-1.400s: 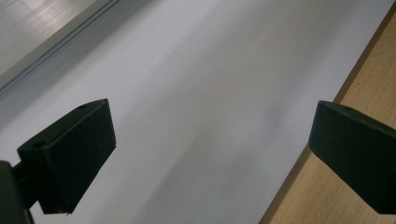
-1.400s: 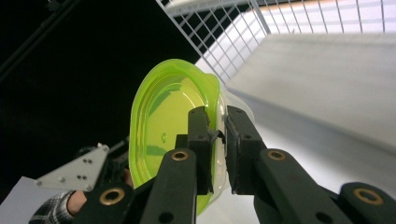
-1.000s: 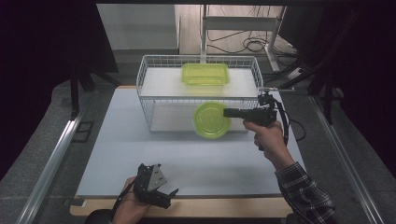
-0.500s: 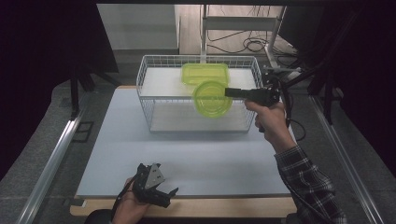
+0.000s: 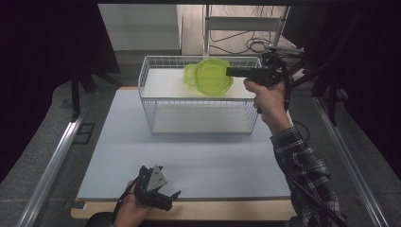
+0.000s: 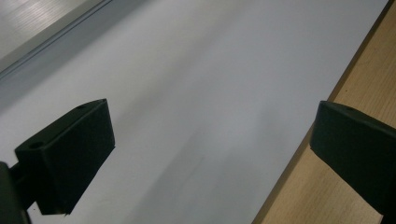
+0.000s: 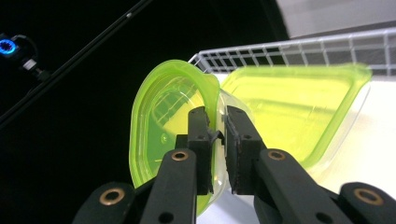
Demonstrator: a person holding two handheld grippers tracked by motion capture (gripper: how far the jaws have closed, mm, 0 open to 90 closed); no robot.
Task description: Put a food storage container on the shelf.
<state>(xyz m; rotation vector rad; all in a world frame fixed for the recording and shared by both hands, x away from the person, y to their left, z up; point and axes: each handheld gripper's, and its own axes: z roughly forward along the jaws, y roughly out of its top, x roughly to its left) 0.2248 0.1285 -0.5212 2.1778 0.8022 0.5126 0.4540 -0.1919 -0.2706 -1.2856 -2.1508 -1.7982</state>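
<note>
The right hand-held gripper (image 5: 230, 72) is clamped on the rim of a round green plastic lid (image 5: 214, 75), held on edge above the top of the white wire basket (image 5: 198, 118), just in front of a green plastic container (image 7: 299, 102) lying on the basket's upper shelf. The left hand-held gripper (image 5: 163, 196) rests at the near edge of the counter (image 5: 118, 142), well apart from the basket, its jaws spread wide and empty.
</note>
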